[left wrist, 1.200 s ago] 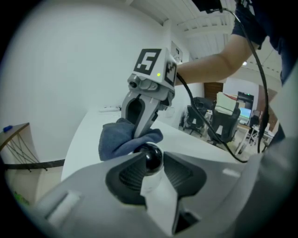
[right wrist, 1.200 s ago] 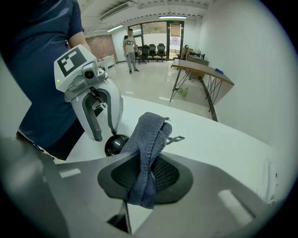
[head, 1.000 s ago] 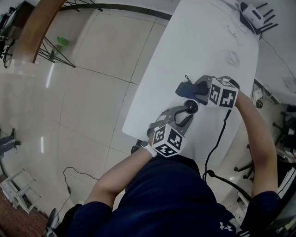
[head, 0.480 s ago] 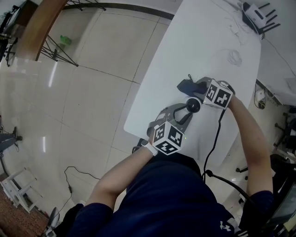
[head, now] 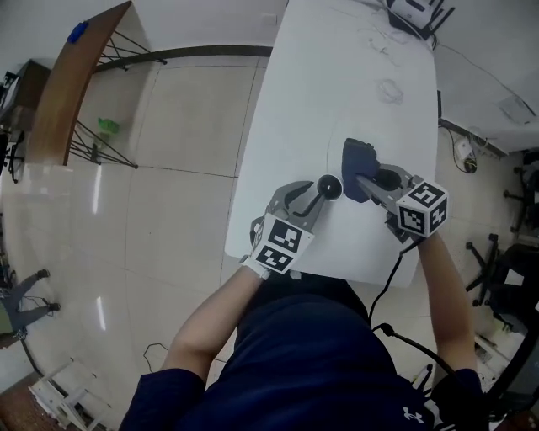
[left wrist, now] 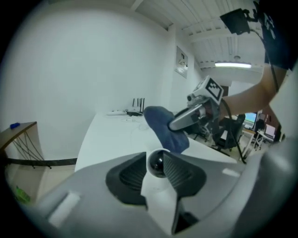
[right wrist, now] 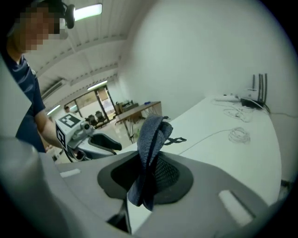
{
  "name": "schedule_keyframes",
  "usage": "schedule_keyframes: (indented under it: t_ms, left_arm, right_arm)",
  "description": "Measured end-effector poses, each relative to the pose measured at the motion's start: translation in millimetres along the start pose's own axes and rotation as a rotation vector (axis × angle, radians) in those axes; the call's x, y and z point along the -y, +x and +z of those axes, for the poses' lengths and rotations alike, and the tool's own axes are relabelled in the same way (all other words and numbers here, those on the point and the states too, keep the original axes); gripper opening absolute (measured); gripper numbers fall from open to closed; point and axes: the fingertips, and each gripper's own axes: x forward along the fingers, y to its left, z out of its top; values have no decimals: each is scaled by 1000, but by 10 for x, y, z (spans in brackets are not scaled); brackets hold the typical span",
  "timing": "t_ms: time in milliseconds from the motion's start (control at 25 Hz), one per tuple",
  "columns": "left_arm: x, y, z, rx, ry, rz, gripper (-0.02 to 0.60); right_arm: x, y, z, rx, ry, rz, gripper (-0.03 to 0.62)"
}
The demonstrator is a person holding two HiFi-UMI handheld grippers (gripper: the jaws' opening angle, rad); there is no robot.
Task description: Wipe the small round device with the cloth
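The small round device (head: 329, 187), a glossy black ball (left wrist: 156, 163), sits between the pads of my left gripper (head: 323, 194), which has just been closing and is shut on it above the white table (head: 320, 76). My right gripper (head: 360, 175) is shut on the dark blue cloth (head: 356, 158), which stands bunched just right of the device, close to it. In the left gripper view the cloth (left wrist: 164, 128) hangs right behind the ball. In the right gripper view the cloth (right wrist: 150, 149) runs up from between the jaws, and the left gripper (right wrist: 95, 139) shows at the left.
A white router with antennas (head: 413, 12) and a coil of thin cable (head: 389, 88) lie at the table's far end. A black cable (head: 390, 271) hangs off the near edge by my right arm. A wooden table (head: 72, 80) stands at the left on the tiled floor.
My right gripper has rolled over and swung from beyond the device to its right side, the cloth still in it. The left gripper with the device has shifted a little.
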Motion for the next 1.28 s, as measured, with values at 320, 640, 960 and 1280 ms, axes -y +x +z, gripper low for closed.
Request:
schedule_keyframes:
  t_ms: [320,640,960,1280]
  left_arm:
    - [-46,254,129,-17,-2,-41,83]
    - [13,375,107,-45,2,-96,83]
    - [-8,420,113,-23,-60,-81,64]
    - [2,400,113,-8,-78,-81,64]
  right_arm:
    - [-346,-106,-188,284,438,-97,78]
    - [-258,37,-768,476,863,-269,80]
    - [-253,168,-931,506,1002,-204,80]
    - [-154,405,-1391,277,1018,-295,79]
